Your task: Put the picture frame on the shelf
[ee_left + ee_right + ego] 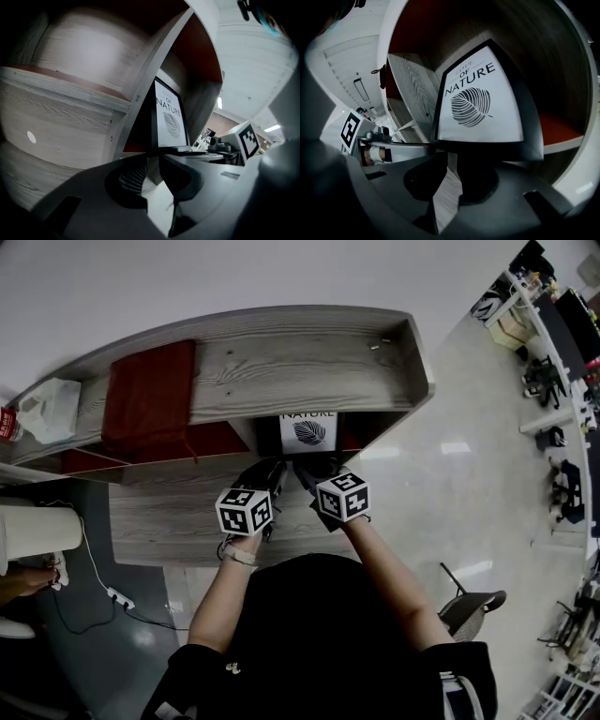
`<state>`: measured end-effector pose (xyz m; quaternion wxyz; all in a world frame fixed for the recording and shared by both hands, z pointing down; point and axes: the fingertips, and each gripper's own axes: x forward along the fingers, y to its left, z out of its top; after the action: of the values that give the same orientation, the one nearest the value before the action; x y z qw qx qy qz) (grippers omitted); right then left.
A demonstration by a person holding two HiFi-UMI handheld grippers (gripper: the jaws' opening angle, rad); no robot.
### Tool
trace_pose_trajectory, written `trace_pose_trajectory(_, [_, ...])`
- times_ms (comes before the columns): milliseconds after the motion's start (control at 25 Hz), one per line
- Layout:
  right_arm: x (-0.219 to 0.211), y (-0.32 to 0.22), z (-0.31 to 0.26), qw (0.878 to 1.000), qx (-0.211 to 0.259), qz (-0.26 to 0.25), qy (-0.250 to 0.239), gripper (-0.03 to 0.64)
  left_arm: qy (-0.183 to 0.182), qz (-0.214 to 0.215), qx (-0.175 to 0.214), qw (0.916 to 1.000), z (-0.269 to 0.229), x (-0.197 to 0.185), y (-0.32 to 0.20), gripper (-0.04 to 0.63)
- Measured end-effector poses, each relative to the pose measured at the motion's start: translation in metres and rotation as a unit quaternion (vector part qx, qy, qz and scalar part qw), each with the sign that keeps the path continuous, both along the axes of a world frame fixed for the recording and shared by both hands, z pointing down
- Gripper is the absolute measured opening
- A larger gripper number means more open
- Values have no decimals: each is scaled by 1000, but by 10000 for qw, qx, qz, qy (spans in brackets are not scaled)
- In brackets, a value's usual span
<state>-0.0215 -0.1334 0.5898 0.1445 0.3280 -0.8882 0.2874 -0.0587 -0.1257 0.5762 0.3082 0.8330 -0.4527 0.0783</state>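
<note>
The picture frame (307, 432) is black-edged, with a white print of a leaf and the word NATURE. It stands upright at the front of a red-lined compartment under the top board of the grey wooden shelf (281, 362). My left gripper (274, 471) is at the frame's lower left. In the left gripper view the frame (169, 119) appears almost edge-on, with its lower corner right at my jaw tips (154, 161), and I cannot see the pads' contact. My right gripper (311, 471) faces the frame (480, 108). Its jaws (447, 157) stand apart below the bottom edge, with wood grain showing between them.
A dark red cloth (150, 399) lies on the shelf top, with a white plastic bag (49, 409) at its left end. On the floor there are a power strip with its cable (117, 596) at the left and a chair (473, 606) at the right. Desks (553, 381) line the far right.
</note>
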Motion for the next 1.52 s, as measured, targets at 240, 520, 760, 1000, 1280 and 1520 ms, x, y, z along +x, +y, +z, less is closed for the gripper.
trace_pose_trajectory(240, [4,-1,-2,9995,-215,-185,124,48,308,-83,-88,9995,-1,5,-3,91])
trace_pose_trajectory(520, [12,0,-1,9980,-401,-364,322,57,737,-373,-242,9963,-3,9,-7,82])
trace_pose_trajectory(760, [35,-3,-2,9975,-471,-199,483,67,934,-506,-338,9938,-2,8,-8,67])
trace_pose_trajectory(1000, [63,-7,-12,9985,-340,218,367,62,934,-499,-361,9937,-2,9,-9,65])
trace_pose_trajectory(1280, [75,-13,-13,9966,40,598,574,9,1035,-558,-498,9918,-3,11,-9,61])
trace_pose_trajectory(1520, [75,-15,-18,9970,6,694,348,6,1002,-562,-504,9921,-7,11,-11,60])
